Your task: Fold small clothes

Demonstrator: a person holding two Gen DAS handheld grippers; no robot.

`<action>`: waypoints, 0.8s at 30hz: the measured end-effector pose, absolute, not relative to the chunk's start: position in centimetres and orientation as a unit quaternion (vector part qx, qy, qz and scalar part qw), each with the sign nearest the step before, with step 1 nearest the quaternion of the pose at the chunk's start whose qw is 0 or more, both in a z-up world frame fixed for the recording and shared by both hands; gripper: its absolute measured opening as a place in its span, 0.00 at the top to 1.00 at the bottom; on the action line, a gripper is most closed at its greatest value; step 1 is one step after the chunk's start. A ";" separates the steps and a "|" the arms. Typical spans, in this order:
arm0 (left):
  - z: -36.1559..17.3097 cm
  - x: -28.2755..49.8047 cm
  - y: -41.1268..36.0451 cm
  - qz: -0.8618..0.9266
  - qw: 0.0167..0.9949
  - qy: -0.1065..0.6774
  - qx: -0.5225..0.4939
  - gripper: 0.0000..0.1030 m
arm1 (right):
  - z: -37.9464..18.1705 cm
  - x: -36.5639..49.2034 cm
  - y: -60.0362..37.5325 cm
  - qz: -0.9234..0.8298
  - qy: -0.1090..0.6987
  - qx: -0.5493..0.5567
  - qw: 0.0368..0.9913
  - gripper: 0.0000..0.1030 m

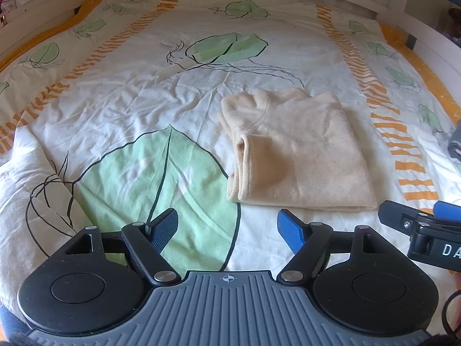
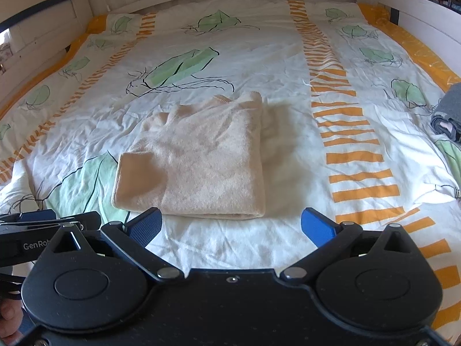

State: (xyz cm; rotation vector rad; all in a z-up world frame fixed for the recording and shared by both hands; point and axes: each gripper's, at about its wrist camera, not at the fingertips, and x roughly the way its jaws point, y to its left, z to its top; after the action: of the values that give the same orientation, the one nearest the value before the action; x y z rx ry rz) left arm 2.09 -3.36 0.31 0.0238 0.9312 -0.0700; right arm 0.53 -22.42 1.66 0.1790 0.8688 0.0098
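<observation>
The cream sweater (image 2: pixel 198 161) lies folded on the bed (image 2: pixel 259 57) just ahead of the left claw (image 1: pixel 227 230) and right claw (image 2: pixel 230 225), both wide open and empty; folding looks finished, so next probably comes moving it aside.

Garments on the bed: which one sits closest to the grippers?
The beige folded sweater, lying just ahead of both open grippers. The grey garment lies apart at the bed's right edge.

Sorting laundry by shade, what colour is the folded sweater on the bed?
Pale peach-beige sweater, clearest in the right wrist view.
</observation>
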 end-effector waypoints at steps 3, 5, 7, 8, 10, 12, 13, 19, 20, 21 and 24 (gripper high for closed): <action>0.3 2.1 -3.4 -0.035 0.893 0.449 0.013 0.27 | 1.6 0.6 -22.4 0.006 0.420 0.090 0.903 0.01; 0.3 2.1 -3.4 -0.034 0.893 0.448 0.013 0.27 | 1.6 0.6 -22.5 0.008 0.420 0.094 0.903 0.01; 0.3 2.1 -3.4 -0.034 0.893 0.448 0.014 0.27 | 1.6 0.6 -22.6 0.009 0.421 0.096 0.902 0.01; 0.3 2.1 -3.5 -0.034 0.893 0.448 0.014 0.27 | 1.5 0.7 -22.6 0.010 0.421 0.096 0.902 0.01; 0.3 2.1 -3.5 -0.035 0.893 0.449 0.014 0.27 | 1.5 0.7 -22.6 0.011 0.422 0.097 0.901 0.01; 0.3 2.1 -3.5 -0.035 0.893 0.449 0.015 0.27 | 1.5 0.7 -22.6 0.012 0.422 0.099 0.901 0.01; 0.3 2.1 -3.5 -0.036 0.892 0.449 0.016 0.27 | 1.4 0.7 -22.6 0.013 0.422 0.100 0.901 0.01; 0.2 2.2 -3.5 -0.038 0.891 0.452 0.017 0.28 | 1.3 0.7 -22.6 0.016 0.423 0.105 0.900 0.01; 0.2 2.2 -3.5 -0.037 0.891 0.452 0.017 0.28 | 1.3 0.8 -22.6 0.017 0.424 0.106 0.899 0.01; 0.2 2.2 -3.5 -0.037 0.891 0.453 0.017 0.28 | 1.3 0.8 -22.6 0.017 0.425 0.107 0.899 0.01; 0.1 2.2 -3.4 -0.037 0.890 0.454 0.016 0.28 | 1.2 0.8 -22.5 0.020 0.427 0.110 0.897 0.01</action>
State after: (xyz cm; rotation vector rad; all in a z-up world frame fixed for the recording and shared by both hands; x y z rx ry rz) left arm 2.23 -3.36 0.08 0.0323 0.9437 -0.0760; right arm 0.81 -22.52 1.20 0.2286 0.8842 0.0411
